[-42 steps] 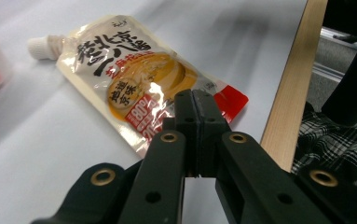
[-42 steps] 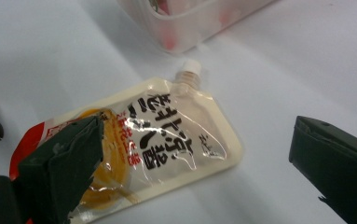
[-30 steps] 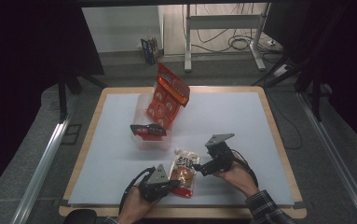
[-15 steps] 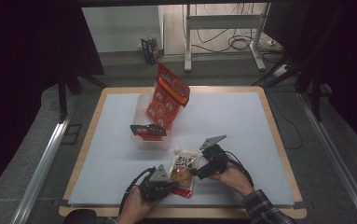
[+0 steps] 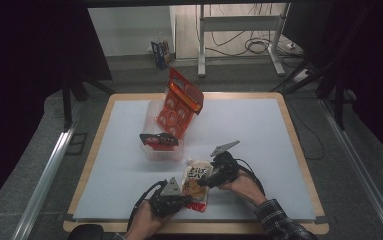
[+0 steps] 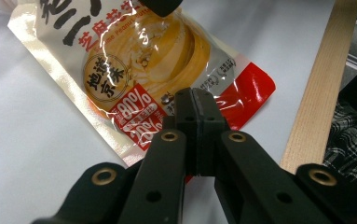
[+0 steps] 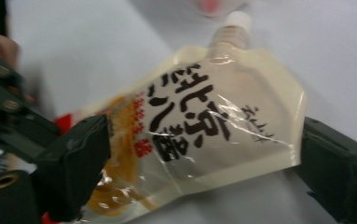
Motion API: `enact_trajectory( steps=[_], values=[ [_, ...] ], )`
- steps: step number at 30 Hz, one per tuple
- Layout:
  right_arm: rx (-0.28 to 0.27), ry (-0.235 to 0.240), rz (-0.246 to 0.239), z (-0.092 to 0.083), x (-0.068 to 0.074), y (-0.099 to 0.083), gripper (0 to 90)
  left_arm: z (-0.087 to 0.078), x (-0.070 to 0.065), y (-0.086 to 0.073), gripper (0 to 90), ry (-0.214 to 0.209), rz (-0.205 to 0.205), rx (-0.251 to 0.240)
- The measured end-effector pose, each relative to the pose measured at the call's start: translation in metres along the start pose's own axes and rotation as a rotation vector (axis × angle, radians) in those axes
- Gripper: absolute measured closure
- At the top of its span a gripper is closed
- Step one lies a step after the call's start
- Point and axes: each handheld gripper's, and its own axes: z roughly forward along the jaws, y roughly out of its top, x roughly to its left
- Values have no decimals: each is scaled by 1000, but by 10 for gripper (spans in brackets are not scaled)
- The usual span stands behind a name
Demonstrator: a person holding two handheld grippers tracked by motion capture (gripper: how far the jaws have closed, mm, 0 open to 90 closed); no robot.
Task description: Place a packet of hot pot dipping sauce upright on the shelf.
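From the high view we are looking down on a white-topped bench (image 5: 259, 130) with a wooden rim. A spouted sauce pouch (image 5: 196, 183) is lying near the front edge, between our two hands. The left gripper (image 5: 181, 199) is meeting its lower red end, and the right gripper (image 5: 205, 181) is reaching onto its middle from the right. Farther back, a clear plastic bin (image 5: 162, 148) is holding a tall red snack bag (image 5: 179, 106) that is leaning against its rim.

In the left gripper view, the jaws are pressing together with no gap, and we are seeing them pinching the pouch's (image 6: 139, 79) lower edge beside the red corner. The bench's wooden edge (image 6: 318, 93) is running down the right side.

In the right gripper view, the jaws are standing wide apart, one on each side of the pouch (image 7: 199, 140), straddling it across its width. We cannot tell whether they are touching it. The white cap (image 7: 236, 19) is pointing away from the camera.
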Motion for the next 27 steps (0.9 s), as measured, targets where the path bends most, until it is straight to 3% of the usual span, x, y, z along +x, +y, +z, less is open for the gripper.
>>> enact_trajectory(
  steps=[2, 7, 8, 9, 10, 12, 15, 20, 22, 27],
  values=[
    [1, 39, 20, 2, 0, 1, 120, 0, 0, 0, 900, 3, 4, 2],
    [7, 62, 20, 10, 6, 7, 169, 0, -1, 0, 900, 5, 2, -4],
    [4, 91, 29, 11, 5, 8, 242, 0, -1, 0, 900, 5, 4, -3],
    [9, 165, 45, 15, 5, 8, 328, 0, -1, 0, 900, 5, 4, -3],
    [18, 194, 57, 18, 5, 9, 341, 0, -1, 0, 900, 5, 5, -3],
    [35, 152, 18, 22, 12, 12, 475, 0, -1, 0, 900, 7, 11, 3],
    [42, 143, -8, 23, 20, 17, 615, 0, -1, 0, 900, 8, 16, 3],
    [37, 106, -48, 18, 30, 19, 690, -3, -2, -1, 900, 9, 34, 0],
    [36, 95, -61, 16, 33, 19, 699, -6, -4, -1, 785, -3, 41, -3],
    [-3, 65, -99, 0, 38, 24, 715, -16, -9, -1, 609, 37, 68, -45]
  ],
)
